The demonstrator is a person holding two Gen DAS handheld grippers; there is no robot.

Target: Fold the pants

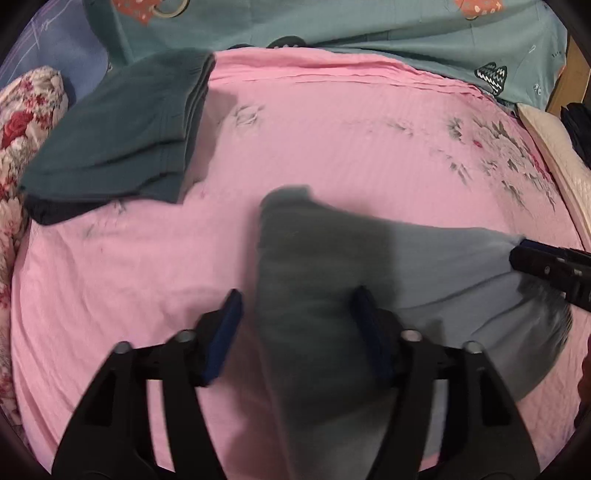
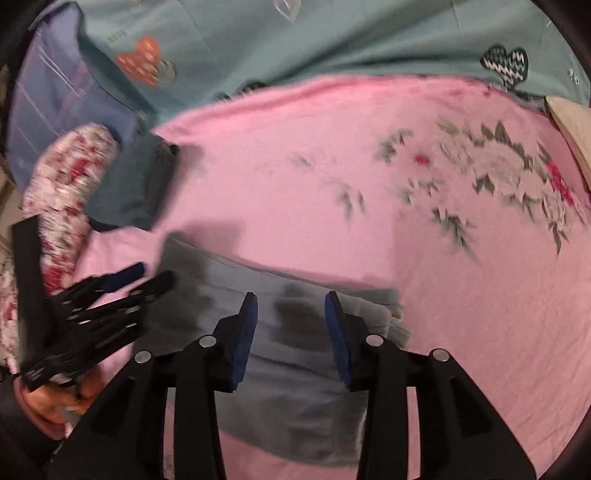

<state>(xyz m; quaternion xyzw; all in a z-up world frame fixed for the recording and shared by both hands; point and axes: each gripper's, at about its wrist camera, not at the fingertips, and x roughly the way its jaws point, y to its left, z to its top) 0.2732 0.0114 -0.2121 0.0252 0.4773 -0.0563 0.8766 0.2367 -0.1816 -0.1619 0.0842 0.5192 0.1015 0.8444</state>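
Grey-blue pants [image 1: 332,280] lie folded on the pink bed sheet [image 1: 332,140], blurred by motion. My left gripper [image 1: 297,325] is open, its blue pads on either side of the pants' left fold. It also shows in the right wrist view [image 2: 151,277] at the pants' left end. My right gripper [image 2: 291,325] is open above the middle of the pants [image 2: 291,369]. In the left wrist view the right gripper [image 1: 524,251] touches the pants' right edge.
A folded dark teal garment [image 1: 118,136] lies at the far left of the bed, also seen in the right wrist view [image 2: 133,188]. A floral quilt [image 1: 22,147] lies left of it. A teal patterned blanket [image 1: 332,29] lines the back. A cream pillow [image 1: 550,147] is at the right.
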